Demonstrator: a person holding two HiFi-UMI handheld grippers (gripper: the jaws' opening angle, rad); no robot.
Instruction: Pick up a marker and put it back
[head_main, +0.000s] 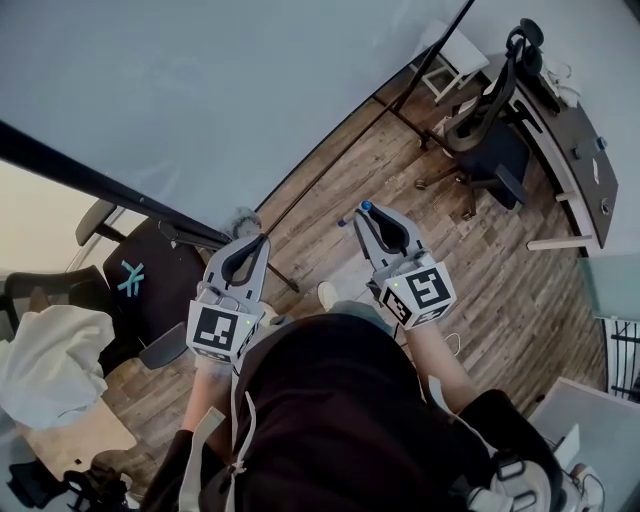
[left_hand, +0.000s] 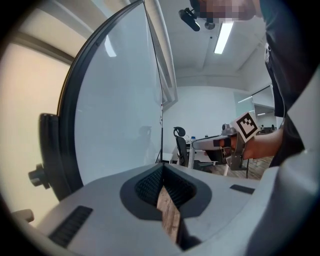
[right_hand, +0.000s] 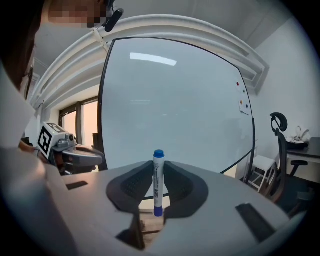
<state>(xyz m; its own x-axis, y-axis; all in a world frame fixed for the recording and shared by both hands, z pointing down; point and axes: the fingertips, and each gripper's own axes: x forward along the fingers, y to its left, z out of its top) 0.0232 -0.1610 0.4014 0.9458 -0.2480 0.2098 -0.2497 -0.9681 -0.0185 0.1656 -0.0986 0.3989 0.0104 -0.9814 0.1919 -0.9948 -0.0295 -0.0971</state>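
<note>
A white marker with a blue cap (right_hand: 158, 181) stands upright between the jaws of my right gripper (right_hand: 158, 186), which is shut on it. In the head view only its blue cap (head_main: 366, 207) shows at the tip of the right gripper (head_main: 365, 216). My left gripper (head_main: 262, 237) is held beside it, to the left, jaws shut with nothing between them. In the left gripper view the closed jaws (left_hand: 163, 175) point towards the whiteboard (left_hand: 117, 115). Both grippers are held in the air in front of the large whiteboard (head_main: 200, 90).
A black office chair (head_main: 488, 125) and a dark desk (head_main: 575, 150) stand at the right. Another black chair (head_main: 140, 275) and a white cloth (head_main: 45, 365) sit at the left. Wood floor (head_main: 500, 260) lies below. The whiteboard's stand legs (head_main: 405, 100) cross the floor.
</note>
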